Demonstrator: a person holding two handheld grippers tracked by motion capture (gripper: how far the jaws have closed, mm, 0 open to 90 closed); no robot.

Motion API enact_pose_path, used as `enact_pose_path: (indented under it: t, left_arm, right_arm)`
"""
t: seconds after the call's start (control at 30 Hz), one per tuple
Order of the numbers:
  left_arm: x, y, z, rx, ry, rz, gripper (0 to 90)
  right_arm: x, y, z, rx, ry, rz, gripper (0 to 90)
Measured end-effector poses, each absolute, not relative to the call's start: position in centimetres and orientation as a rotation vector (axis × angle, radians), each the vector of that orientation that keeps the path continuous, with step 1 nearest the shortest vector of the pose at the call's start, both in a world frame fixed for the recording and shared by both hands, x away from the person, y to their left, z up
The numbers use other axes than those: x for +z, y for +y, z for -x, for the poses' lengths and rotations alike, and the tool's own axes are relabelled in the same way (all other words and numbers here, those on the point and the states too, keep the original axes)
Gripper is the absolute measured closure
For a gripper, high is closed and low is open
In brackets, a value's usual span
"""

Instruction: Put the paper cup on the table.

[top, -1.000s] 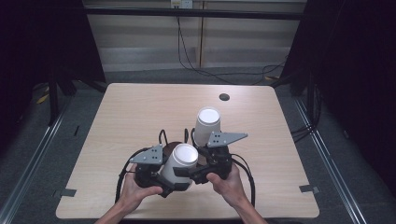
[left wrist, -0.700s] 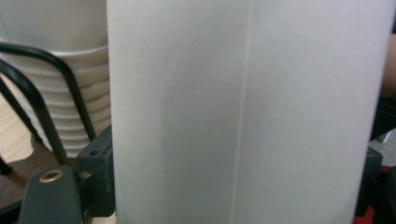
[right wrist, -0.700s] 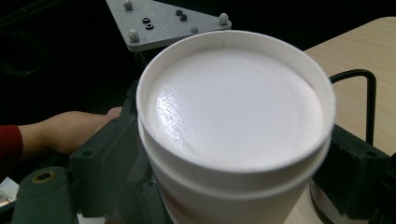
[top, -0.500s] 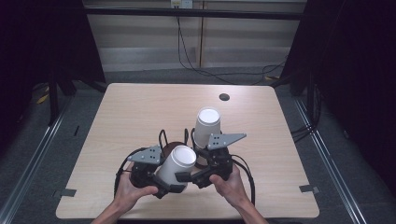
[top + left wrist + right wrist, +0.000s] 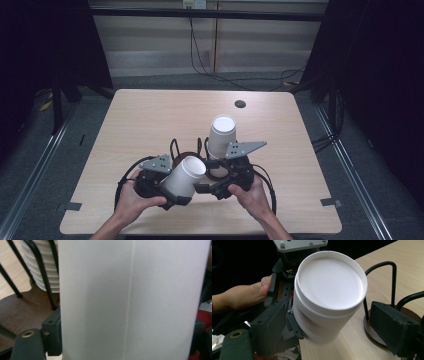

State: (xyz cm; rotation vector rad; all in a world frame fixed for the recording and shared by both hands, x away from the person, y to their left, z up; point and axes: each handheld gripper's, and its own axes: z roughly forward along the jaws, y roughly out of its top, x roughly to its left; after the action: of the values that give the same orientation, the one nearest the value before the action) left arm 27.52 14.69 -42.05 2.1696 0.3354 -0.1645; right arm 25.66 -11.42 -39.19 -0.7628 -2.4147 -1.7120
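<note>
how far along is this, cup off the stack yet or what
Done: one white cup is off the stack of cups in the wire holder. In hand: the left gripper clamps it, tilted; the right gripper's open jaws flank it. Left: it isn't set down anywhere yet.

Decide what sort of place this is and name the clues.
Probably a lab recording station, not a home: a bare wooden table ringed by dark curtains, loose cables on the floor behind, and hand-held tongs carrying cameras.

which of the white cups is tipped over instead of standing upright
The near cup, held tilted in the left gripper. The stack of cups behind it stands upright in the wire holder.
</note>
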Motion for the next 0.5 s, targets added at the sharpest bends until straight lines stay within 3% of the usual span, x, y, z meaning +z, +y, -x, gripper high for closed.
enact_pose_path:
  t: [0.2, 0.5]
  left_arm:
    - [-41.0, 15.3, -28.0, -0.149, 0.343, -2.168, 18.0]
    - [-41.7, 15.0, -28.2, -0.164, 0.329, -2.311, 18.0]
  right_arm:
    - [-39.2, -11.7, -25.9, -1.686, -2.435, 0.77, 14.7]
    - [-39.9, -11.7, -26.1, -1.588, -2.525, 0.736, 16.0]
